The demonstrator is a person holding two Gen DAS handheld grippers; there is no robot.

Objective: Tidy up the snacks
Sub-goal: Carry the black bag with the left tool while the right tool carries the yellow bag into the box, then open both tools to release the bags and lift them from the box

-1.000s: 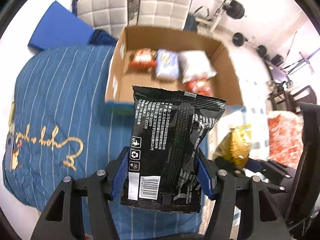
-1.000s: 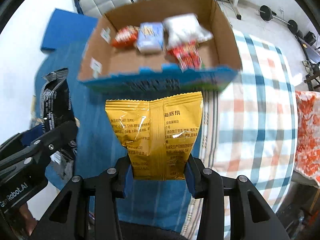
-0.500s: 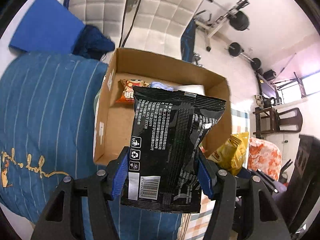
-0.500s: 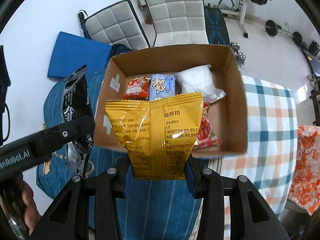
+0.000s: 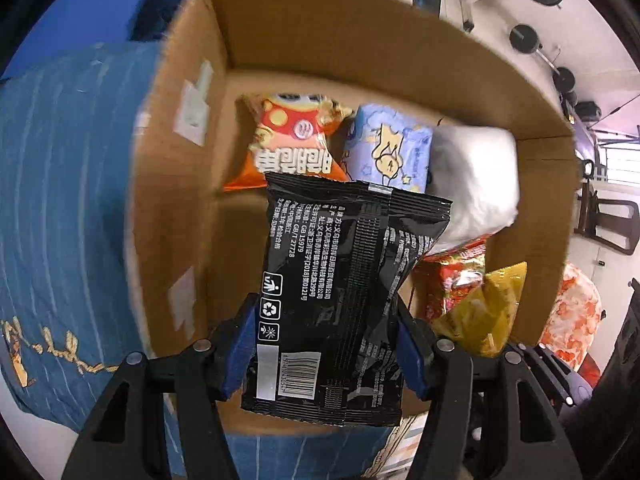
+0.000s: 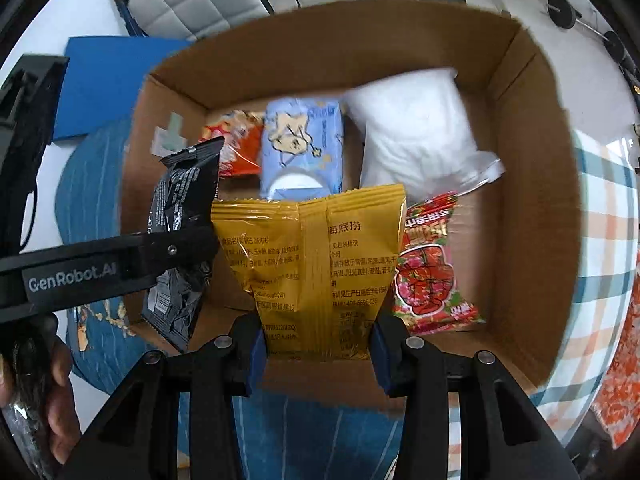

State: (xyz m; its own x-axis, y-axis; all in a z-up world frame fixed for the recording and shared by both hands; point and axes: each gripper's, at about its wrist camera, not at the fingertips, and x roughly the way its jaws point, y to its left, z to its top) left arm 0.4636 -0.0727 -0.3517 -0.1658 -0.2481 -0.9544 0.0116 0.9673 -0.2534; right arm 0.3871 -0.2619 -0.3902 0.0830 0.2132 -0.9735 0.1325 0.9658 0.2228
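My left gripper (image 5: 326, 344) is shut on a black snack bag (image 5: 340, 292), held above the open cardboard box (image 5: 188, 208). My right gripper (image 6: 316, 340) is shut on a yellow snack bag (image 6: 316, 264), also over the box (image 6: 532, 240). Inside lie an orange bag (image 5: 292, 144), a light blue pack (image 6: 302, 148), a white bag (image 6: 416, 132) and a red bag (image 6: 428, 268). In the right wrist view the black bag (image 6: 180, 236) hangs at the left in the other gripper. The yellow bag (image 5: 484, 312) shows at the right of the left wrist view.
The box rests on a blue striped cloth (image 5: 64, 200) beside a plaid cloth (image 6: 604, 240). Padded white chairs (image 6: 192, 0), a blue mat (image 6: 104, 80) and gym weights (image 5: 524, 36) stand beyond. A hand (image 6: 52, 400) holds the left gripper's handle.
Both grippers have moved forward and down with their bags, from in front of the box to over its inside. The box now fills both views.
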